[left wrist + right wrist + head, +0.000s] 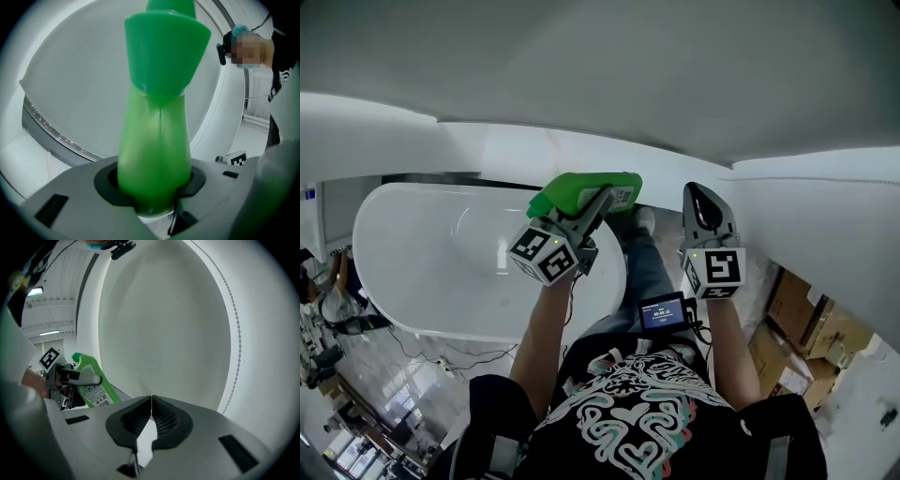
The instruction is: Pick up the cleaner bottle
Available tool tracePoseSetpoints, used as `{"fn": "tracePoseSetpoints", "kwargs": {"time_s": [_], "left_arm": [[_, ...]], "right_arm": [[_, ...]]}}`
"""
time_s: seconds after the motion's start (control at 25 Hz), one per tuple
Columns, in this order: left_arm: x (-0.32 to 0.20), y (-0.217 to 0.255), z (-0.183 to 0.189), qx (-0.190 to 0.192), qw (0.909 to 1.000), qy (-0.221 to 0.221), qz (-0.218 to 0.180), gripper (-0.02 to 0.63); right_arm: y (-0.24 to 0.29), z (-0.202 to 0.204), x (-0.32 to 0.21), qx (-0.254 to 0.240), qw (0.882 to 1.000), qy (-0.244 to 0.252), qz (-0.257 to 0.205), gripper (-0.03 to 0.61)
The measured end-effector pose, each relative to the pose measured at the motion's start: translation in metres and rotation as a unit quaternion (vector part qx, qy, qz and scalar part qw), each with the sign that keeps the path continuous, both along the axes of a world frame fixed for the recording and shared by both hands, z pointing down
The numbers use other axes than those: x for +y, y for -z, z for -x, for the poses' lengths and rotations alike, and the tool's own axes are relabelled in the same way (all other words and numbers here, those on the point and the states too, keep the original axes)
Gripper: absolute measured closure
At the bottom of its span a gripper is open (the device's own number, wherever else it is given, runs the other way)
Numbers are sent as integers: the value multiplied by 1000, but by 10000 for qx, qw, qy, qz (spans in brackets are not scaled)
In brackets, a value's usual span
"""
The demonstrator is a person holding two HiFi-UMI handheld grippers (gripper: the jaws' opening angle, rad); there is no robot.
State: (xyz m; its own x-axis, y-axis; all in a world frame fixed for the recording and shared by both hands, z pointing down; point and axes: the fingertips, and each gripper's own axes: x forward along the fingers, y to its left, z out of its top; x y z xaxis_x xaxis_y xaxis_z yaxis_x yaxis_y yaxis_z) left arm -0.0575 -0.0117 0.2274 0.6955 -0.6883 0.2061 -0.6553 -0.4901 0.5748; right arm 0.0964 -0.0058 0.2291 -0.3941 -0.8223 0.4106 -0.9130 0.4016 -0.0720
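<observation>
Left gripper [605,199] is clamped around the cleaner bottle [154,136], seemingly clear above the bathtub [422,253]. We squeeze steadily, bottle level, no twisting. Right gripper [151,403] hangs beside it, jaws together, empty.

I see the green plastic cleaner bottle [157,140] as smooth and glossy, slightly translucent in the body, with a moulded seam down its middle. A shiny printed label [93,392] sits on its side. The left gripper [152,183] and the right gripper [151,420] both have matt grey plastic shells. The right one's black pads [166,420] are finely ribbed and look rubbery. The white oval bathtub [412,253] is smooth and glossy, catching spots of light. The black T-shirt [637,412] reads as soft cloth with a flat print, and the brown boxes [811,323] as dull cardboard.
</observation>
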Motion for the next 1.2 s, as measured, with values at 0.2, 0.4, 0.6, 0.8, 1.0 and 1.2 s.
{"fn": "tracePoseSetpoints", "kwargs": {"time_s": [0.2,0.4,0.6,0.8,1.0,1.2], "left_arm": [[9,14,-3,98,9999,77,46,420],[8,27,-3,199,9996,204,85,422],[14,42,-4,308,9992,203,137,422],[22,61,0,628,9971,375,222,423],[35,83,-1,1050,9913,722,343,423],[42,106,7,1297,9874,844,316,423]], "right_arm": [[20,-6,17,21,9999,-100,-32,551],[42,-8,19,-45,9997,-182,-181,551],[59,-7,17,-28,9992,-269,-308,551],[79,-2,22,-72,9983,-353,-452,551],[100,-9,34,-189,9965,-501,-648,551],[118,-4,42,-119,9954,-489,-812,551]]}}
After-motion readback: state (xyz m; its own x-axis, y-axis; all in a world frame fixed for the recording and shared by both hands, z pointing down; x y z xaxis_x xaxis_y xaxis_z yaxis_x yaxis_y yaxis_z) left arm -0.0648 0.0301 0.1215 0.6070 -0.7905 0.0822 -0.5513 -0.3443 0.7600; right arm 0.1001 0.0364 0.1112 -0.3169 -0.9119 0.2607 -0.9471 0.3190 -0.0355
